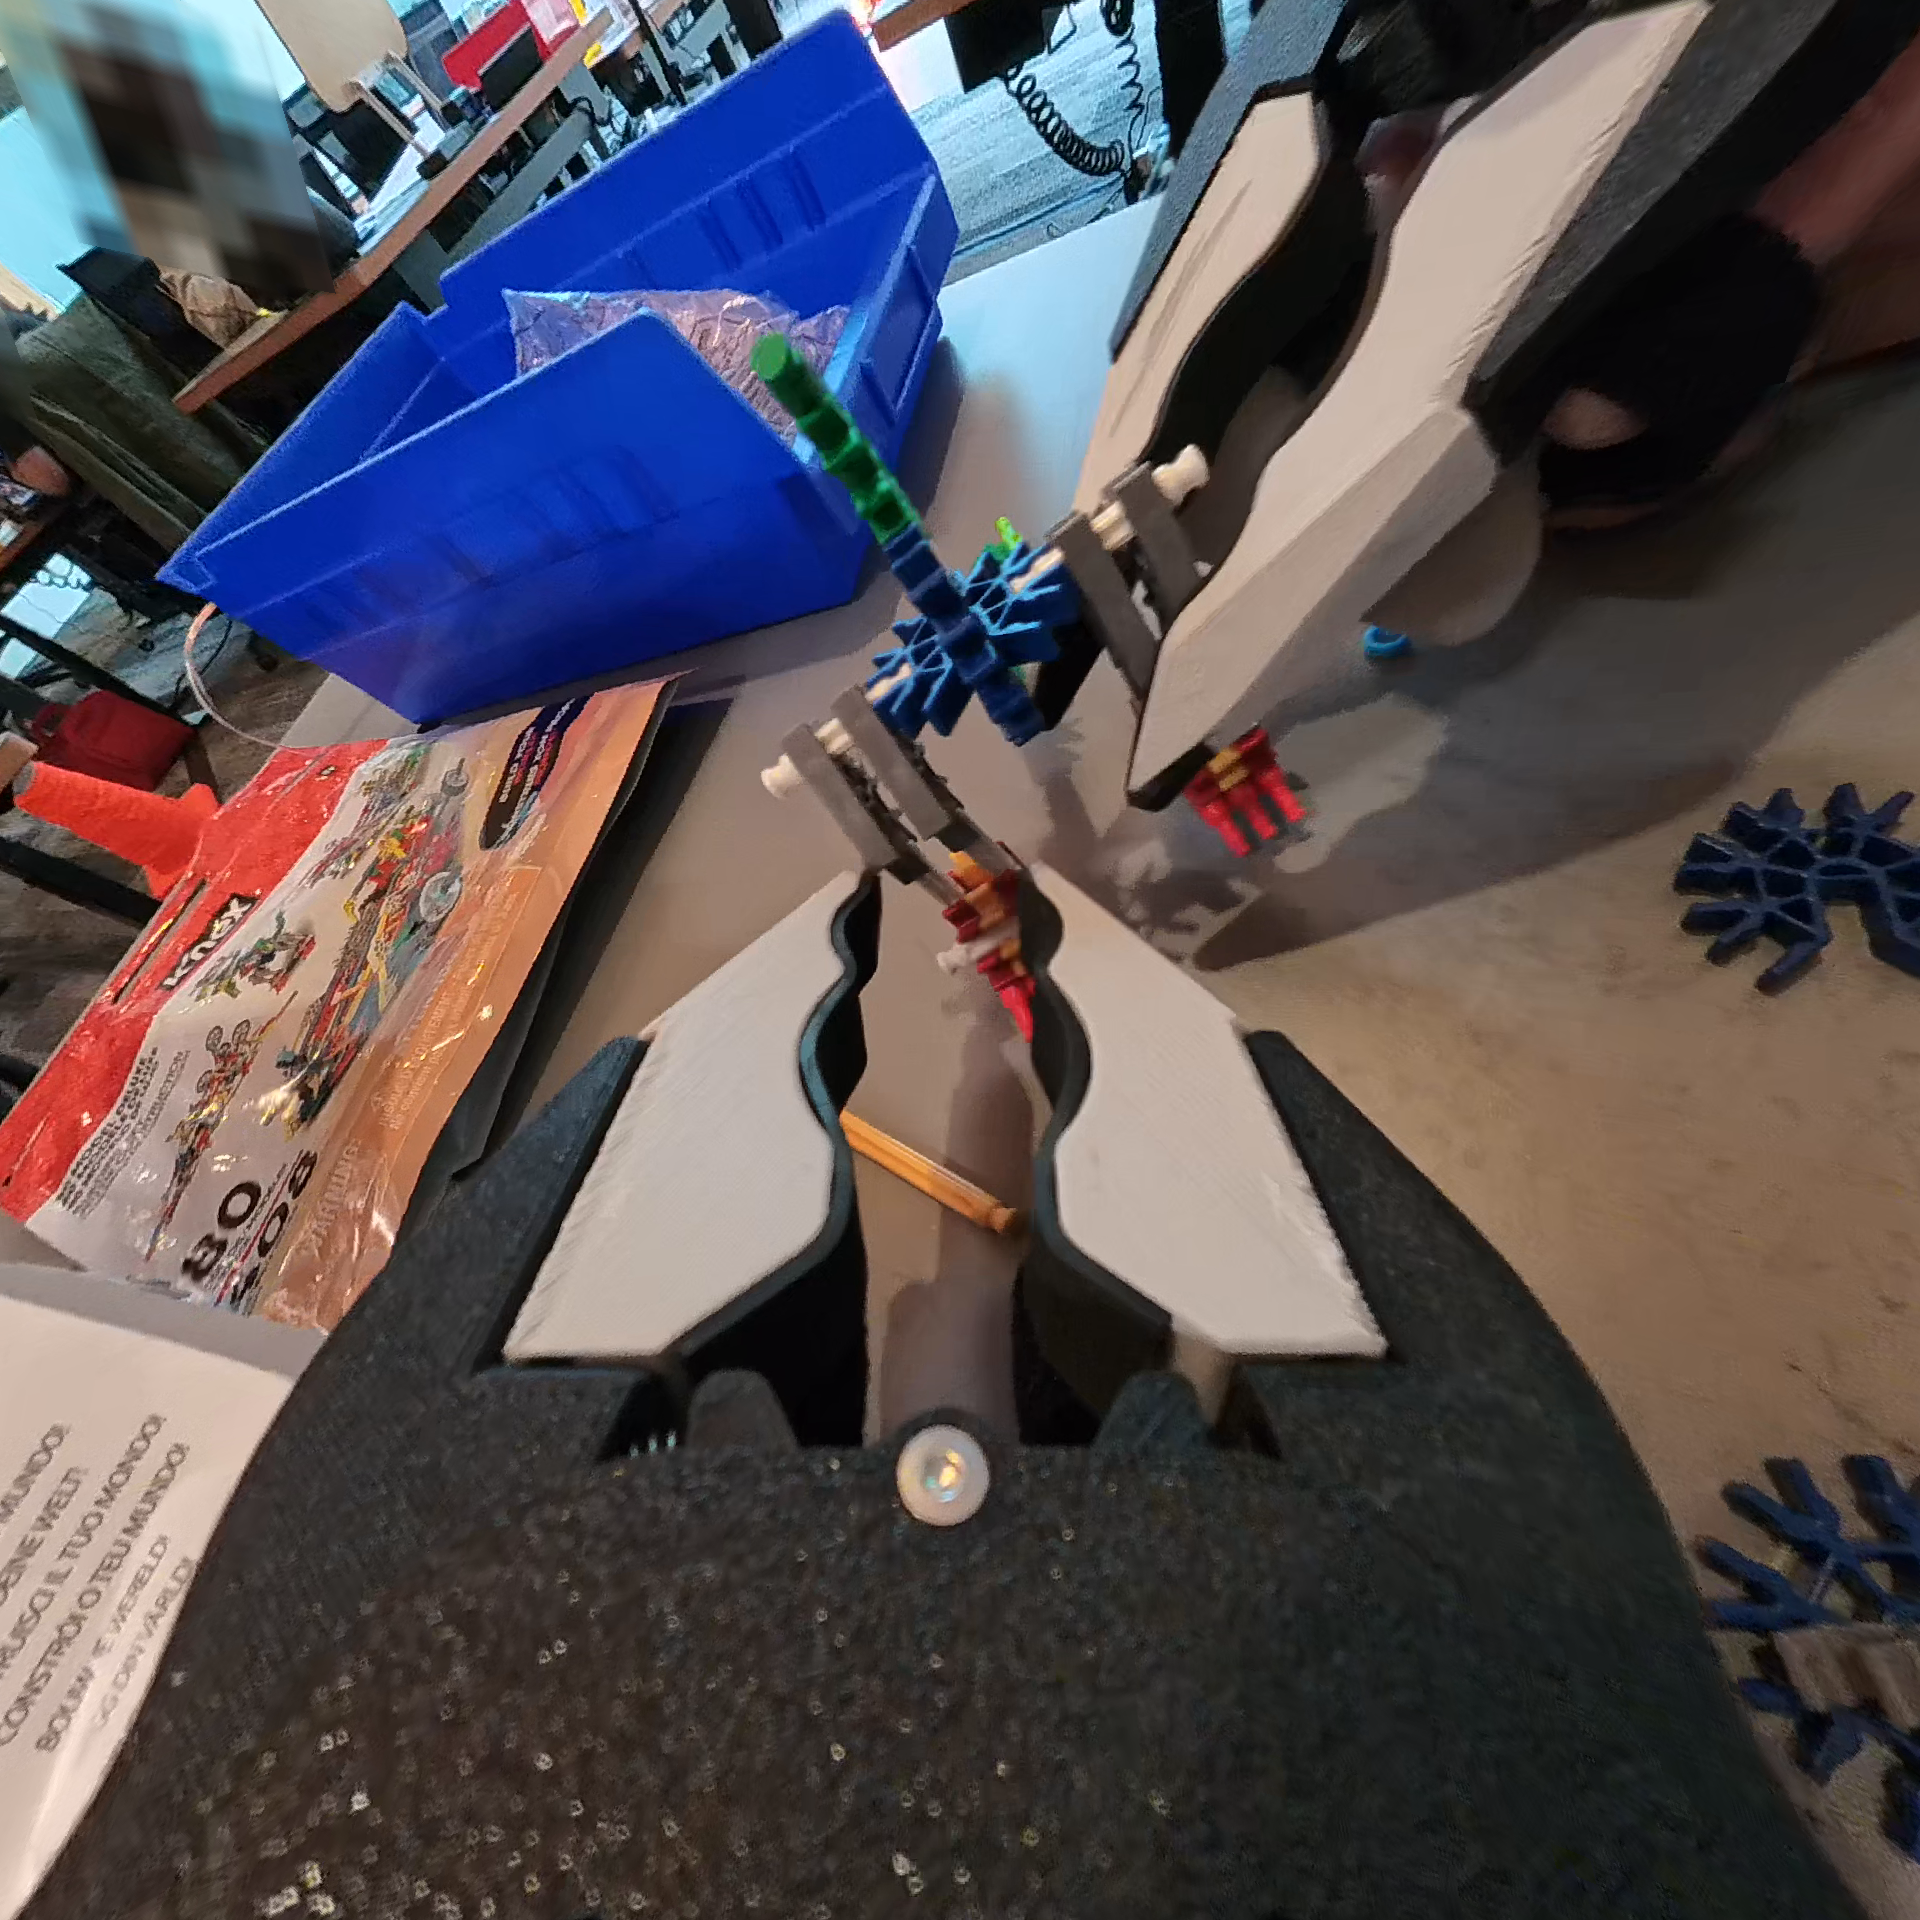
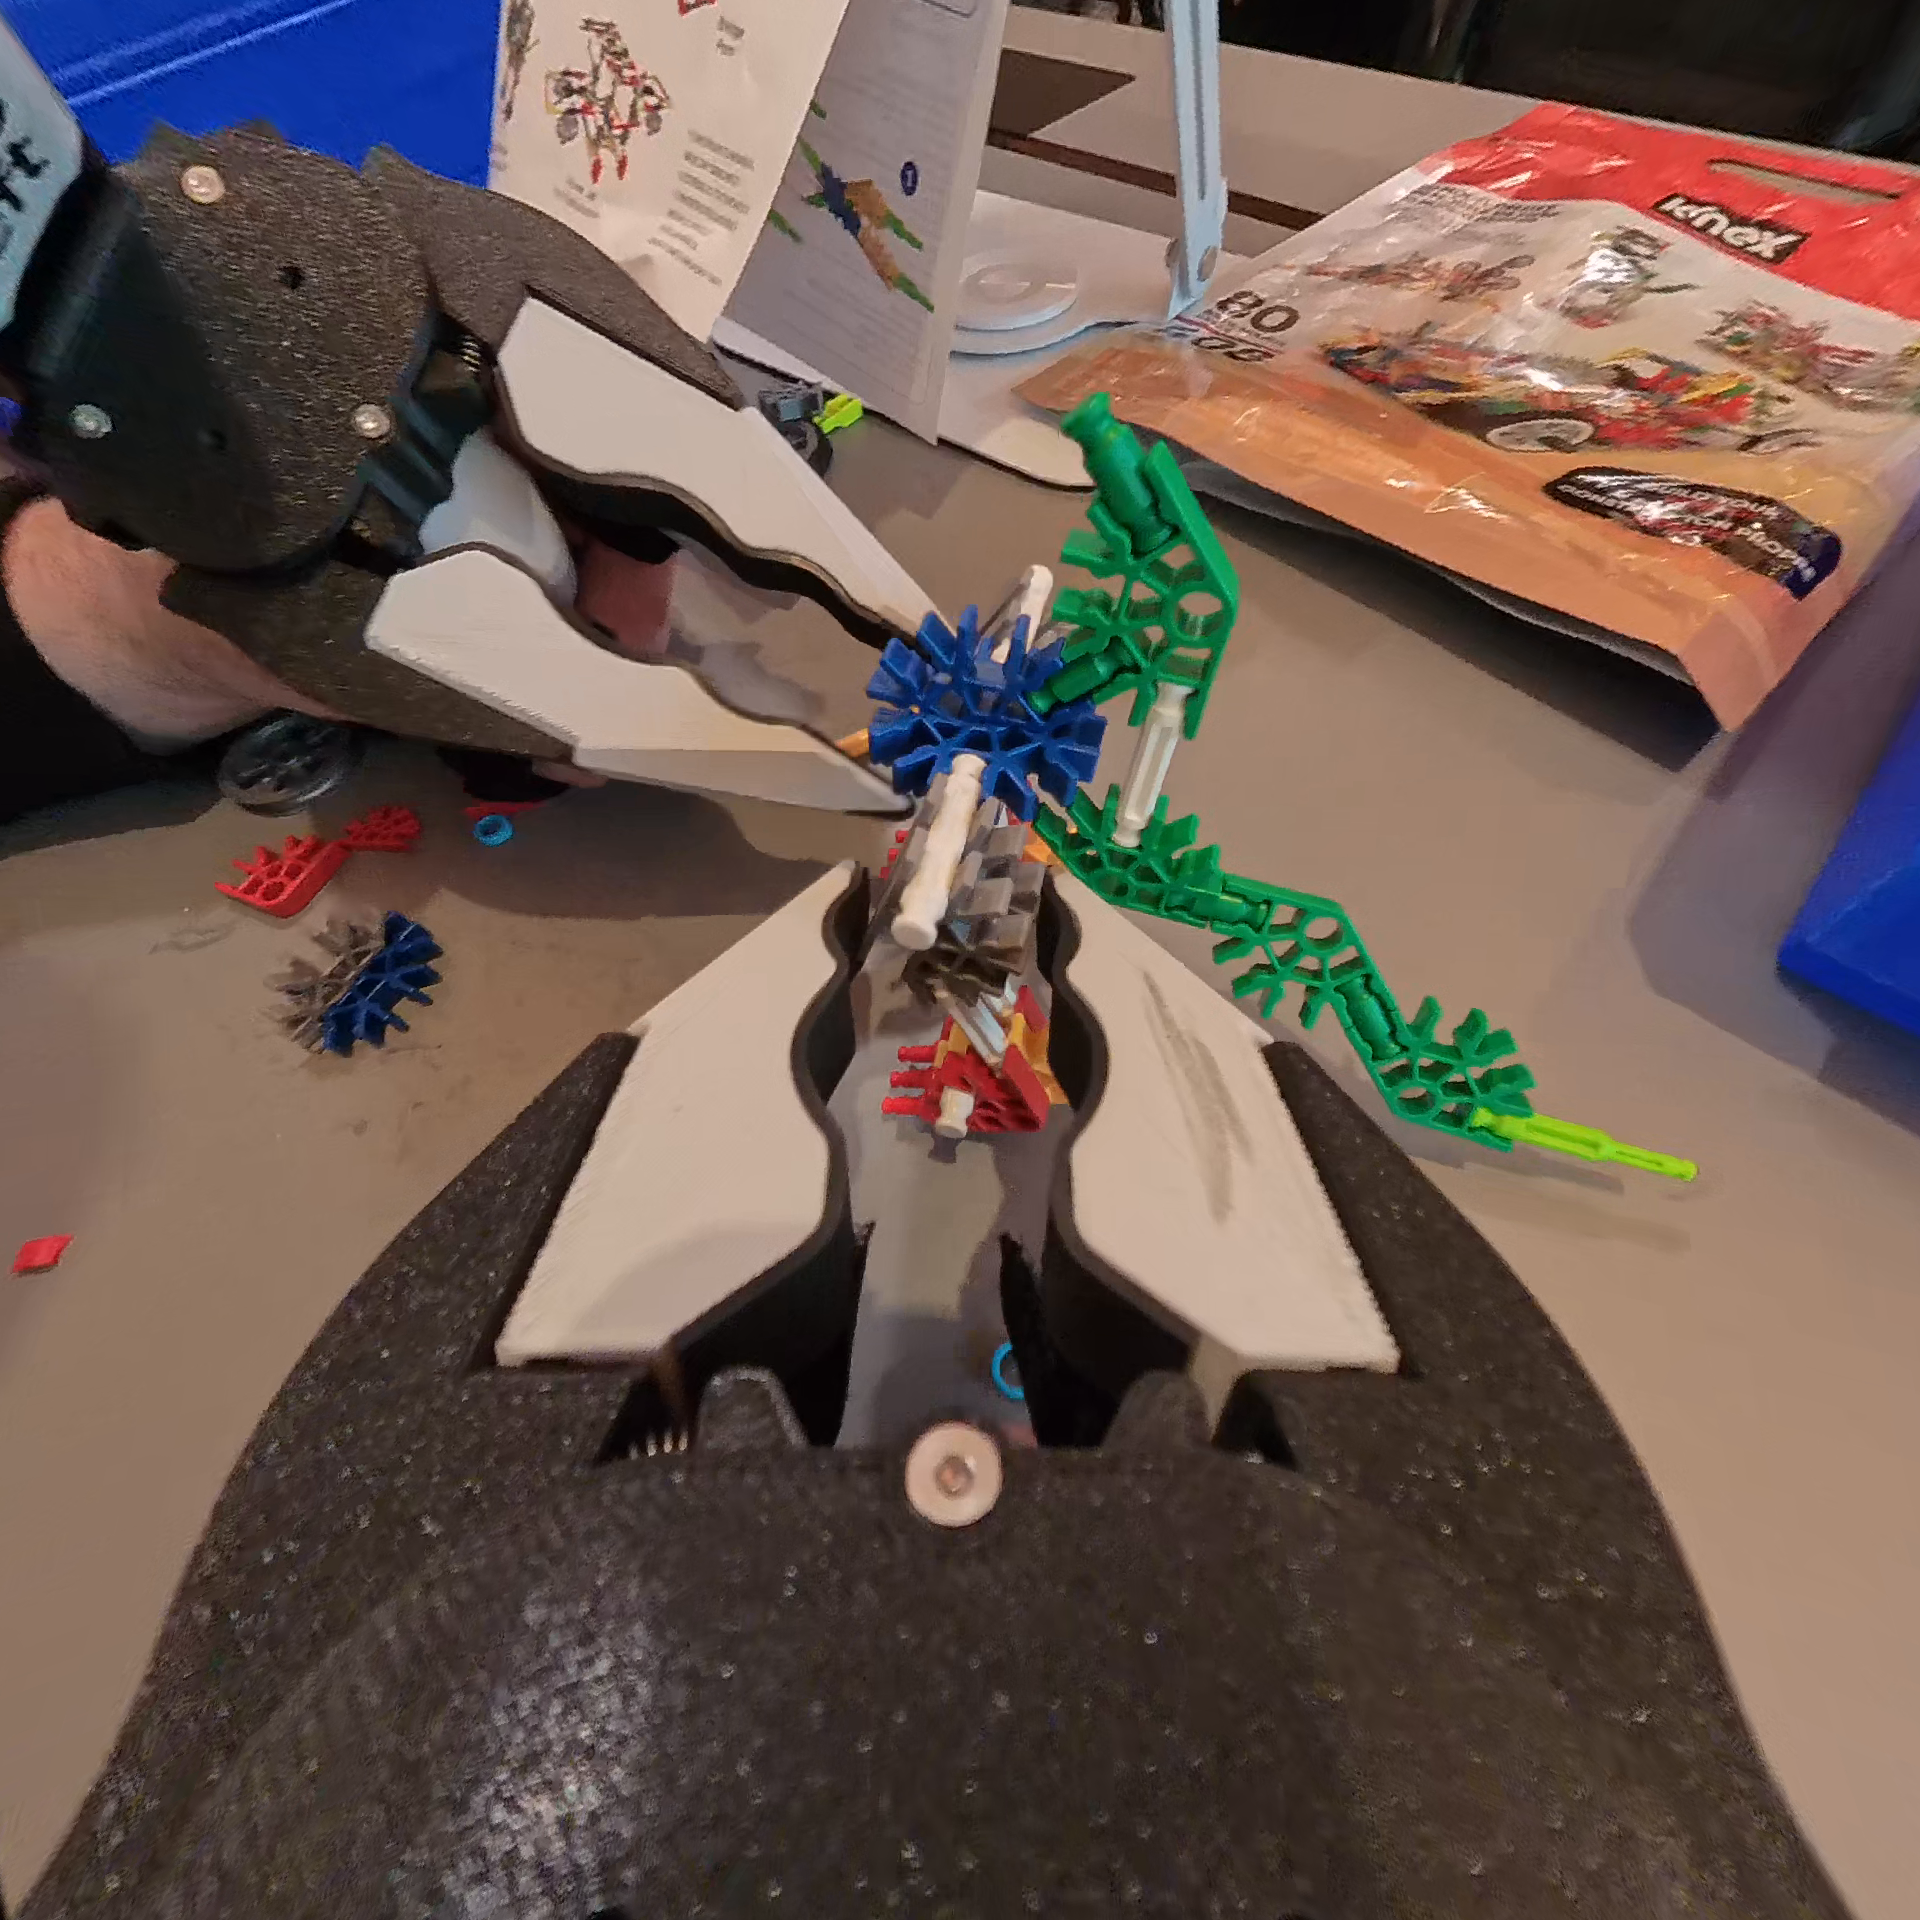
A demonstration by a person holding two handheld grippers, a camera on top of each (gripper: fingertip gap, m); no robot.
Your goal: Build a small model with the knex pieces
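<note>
A toy construction model hangs between both grippers above the grey table (image 1: 1455, 1091). It has a blue snowflake connector (image 2: 987, 727), a zigzag chain of green connectors (image 2: 1299, 935) ending in a lime rod (image 2: 1600, 1143), white rods, grey connectors (image 2: 987, 894) and red and yellow pieces (image 2: 977, 1081). My right gripper (image 2: 951, 883) is shut on the grey connectors. My left gripper (image 1: 951, 894) is shut on the model's red, yellow and grey end (image 1: 987, 935). In the right wrist view the left gripper (image 2: 904, 717) reaches in from the left beside the blue connector. In the left wrist view the right gripper (image 1: 1122, 644) comes from the upper right.
A blue bin (image 1: 582, 499) stands at the back left with a printed toy bag (image 1: 312, 987) in front of it. Instruction sheets (image 2: 665, 135) stand behind. Loose blue connectors (image 1: 1808, 894), a tan rod (image 1: 925, 1174), a red connector (image 2: 312, 862) and a black wheel (image 2: 286, 764) lie on the table. The grippers are tip to tip, or close to it.
</note>
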